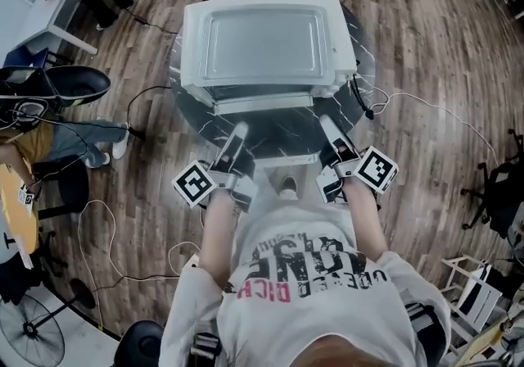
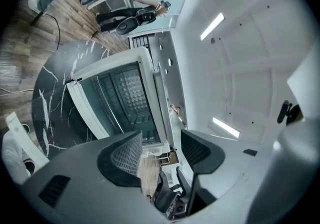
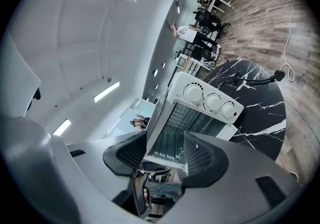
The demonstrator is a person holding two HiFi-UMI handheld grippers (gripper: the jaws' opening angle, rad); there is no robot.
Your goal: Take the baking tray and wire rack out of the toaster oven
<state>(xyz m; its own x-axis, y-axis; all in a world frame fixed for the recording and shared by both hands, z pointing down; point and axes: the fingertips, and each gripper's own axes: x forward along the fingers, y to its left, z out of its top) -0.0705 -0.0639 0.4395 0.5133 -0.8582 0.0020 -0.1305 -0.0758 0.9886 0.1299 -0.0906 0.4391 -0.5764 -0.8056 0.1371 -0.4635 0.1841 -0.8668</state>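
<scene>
Item: toaster oven (image 1: 262, 42), a white box with rounded corners and a shallow rectangular recess pressed into its top, standing on a round black table (image 1: 190, 107) of marble-veined finish over wood-plank floor (image 1: 426, 46). Its door (image 1: 262, 103) hangs open and lies flat toward the person. Control panel: three round white knobs (image 3: 211, 102) in a row beside the cavity. Contents of the cavity: a wire rack (image 2: 116, 99) of thin parallel metal bars, seen as a fine grid from the right gripper view, lies inside the oven, with a dimpled metal surface behind it. The baking tray cannot be told apart from the cavity's own walls in any view. Left gripper (image 2: 160, 150): grey moulded body, dark pads (image 2: 125, 155) with a ribbed mesh texture, jaws standing wide apart with nothing between them, aimed at the open cavity from the front left. Right gripper (image 3: 165, 155): same make, pads likewise parted and empty, aimed at the cavity from the knob side. Both sit just short of the lowered door, not touching it, each carrying a cube with square black-and-white markers (image 1: 195, 183).
</scene>
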